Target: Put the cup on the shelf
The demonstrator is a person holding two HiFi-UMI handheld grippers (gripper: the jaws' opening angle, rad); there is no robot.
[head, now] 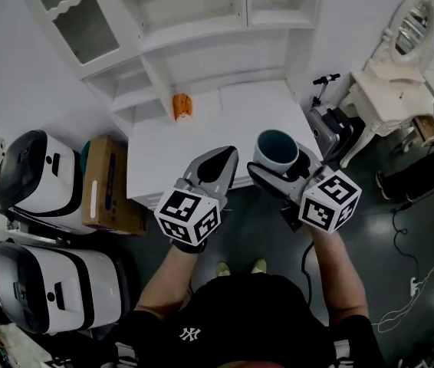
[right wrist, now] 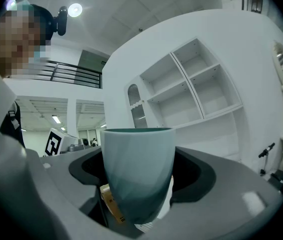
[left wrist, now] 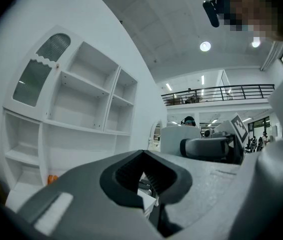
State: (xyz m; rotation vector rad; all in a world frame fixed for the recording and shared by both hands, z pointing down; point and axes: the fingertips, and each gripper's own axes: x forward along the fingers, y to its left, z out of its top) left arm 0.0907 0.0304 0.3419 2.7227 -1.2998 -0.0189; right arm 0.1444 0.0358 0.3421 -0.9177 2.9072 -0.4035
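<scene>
Right hand-held gripper (head: 284, 167) pinches the upright teal cup (head: 276, 150) between its jaws, near the front right corner of the white desk (head: 202, 148). Left hand-held gripper (head: 221, 163) is just beside it, jaws pressed together on nothing. White shelf unit (head: 202, 21) rises behind the desk.

The cup (head: 277, 150) is sitting between the right tongs' (head: 282, 164) jaws at the desk's (head: 202, 140) near right corner. The left tongs (head: 218, 163) are hovering just left, and the shelf (head: 194, 21) is standing behind.
</scene>
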